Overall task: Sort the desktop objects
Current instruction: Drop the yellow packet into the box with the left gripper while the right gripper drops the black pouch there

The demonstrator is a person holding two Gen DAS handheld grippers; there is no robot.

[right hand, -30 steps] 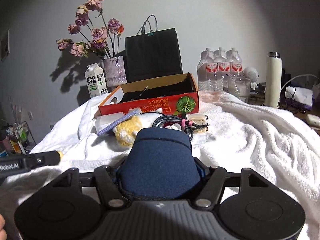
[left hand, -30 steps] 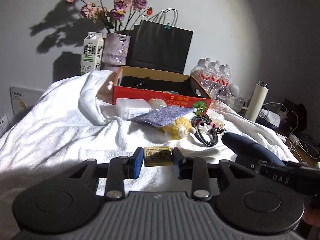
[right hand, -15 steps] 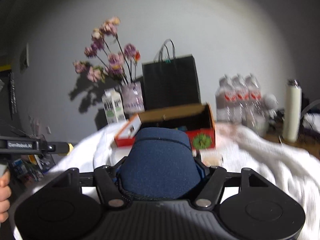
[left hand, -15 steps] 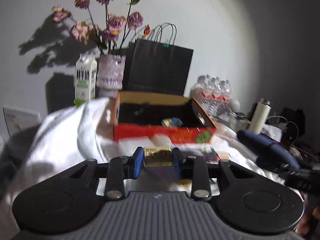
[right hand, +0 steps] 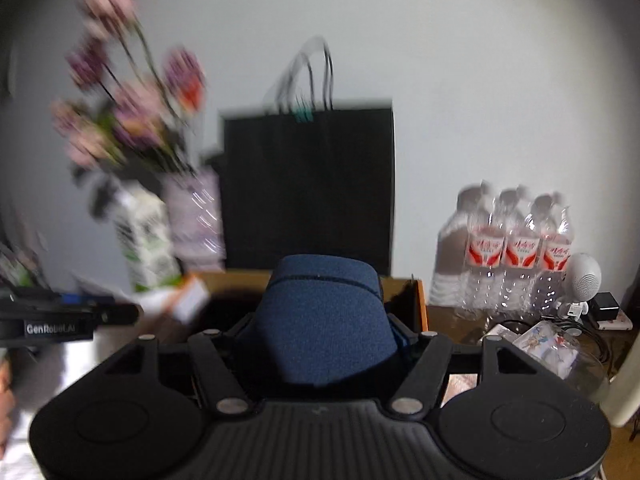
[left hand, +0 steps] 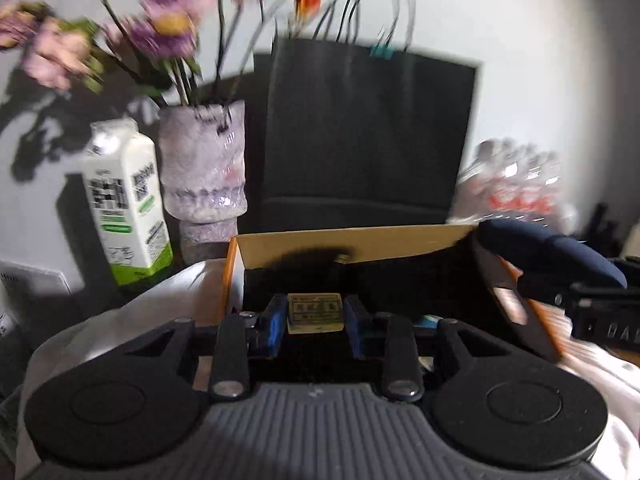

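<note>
— The small yellow-labelled box [left hand: 315, 313]: where do we have it?

— Pinched between the blue pads [left hand: 275, 322] of our left gripper [left hand: 316, 325], held over the near edge of the orange cardboard box [left hand: 352, 242].

— And our right gripper [right hand: 324, 344]?

— Clamped around a dark blue case [right hand: 325, 316], also at the cardboard box, at its right side. Behind that box we see the black paper bag [left hand: 364, 132]; the vase [left hand: 203, 168] and milk carton [left hand: 125, 200] stand left of it.

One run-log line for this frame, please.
left gripper: shut on small gold box | right gripper: shut on blue pouch | both over orange cardboard box
</note>
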